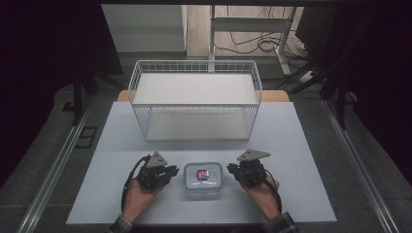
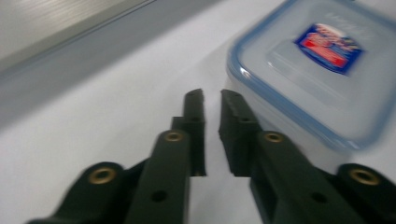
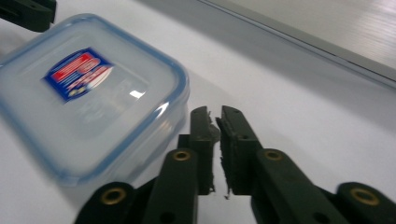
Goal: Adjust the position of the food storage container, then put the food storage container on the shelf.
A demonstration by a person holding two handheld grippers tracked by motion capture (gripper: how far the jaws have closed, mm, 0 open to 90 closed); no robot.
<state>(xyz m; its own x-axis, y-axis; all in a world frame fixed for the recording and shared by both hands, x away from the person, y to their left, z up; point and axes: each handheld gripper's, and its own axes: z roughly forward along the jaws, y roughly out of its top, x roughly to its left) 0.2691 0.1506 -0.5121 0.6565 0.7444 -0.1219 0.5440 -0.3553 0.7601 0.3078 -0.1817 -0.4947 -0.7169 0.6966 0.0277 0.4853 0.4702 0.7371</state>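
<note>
Basically: clear lidded plastic container (image 1: 204,179) sits on the desk (image 1: 301,145), in front of the wire basket (image 1: 194,97). Left claw (image 1: 171,171) and right claw (image 1: 231,169) flank it, both nearly closed, empty. Looks light, rigid, slick; I'd grip opposite side walls under the blue rim.

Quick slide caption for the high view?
Two hand-held grippers, left and right, flank a lidded clear container before an empty wire basket.

Pale table, clear box, blue trim

The container (image 1: 204,179) is clear with a blue rim and a red-blue label; the far basket (image 1: 194,99) is white wire.
</note>
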